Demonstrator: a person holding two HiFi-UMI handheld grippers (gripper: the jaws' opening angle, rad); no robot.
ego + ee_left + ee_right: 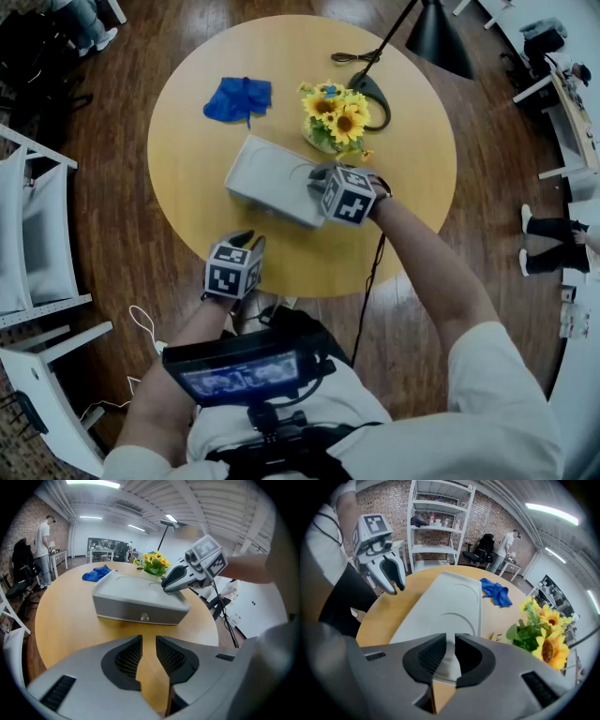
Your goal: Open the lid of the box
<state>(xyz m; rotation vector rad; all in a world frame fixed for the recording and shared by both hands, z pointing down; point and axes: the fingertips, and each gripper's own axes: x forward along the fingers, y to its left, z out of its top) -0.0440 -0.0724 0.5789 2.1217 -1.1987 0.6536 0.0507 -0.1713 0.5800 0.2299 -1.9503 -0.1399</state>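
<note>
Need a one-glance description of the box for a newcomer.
Start at the round yellow table. Near its middle, beside the sunflowers, lies the box. It is the only flat grey rectangular thing there; the cloth is blue and crumpled.

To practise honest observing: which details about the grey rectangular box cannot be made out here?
- Whether the right gripper pinches the lid of the grey rectangular box: right gripper view, its own jaws cover the contact.
- Small silvery latch on the box front, fastened or not: left gripper view, too small.
</note>
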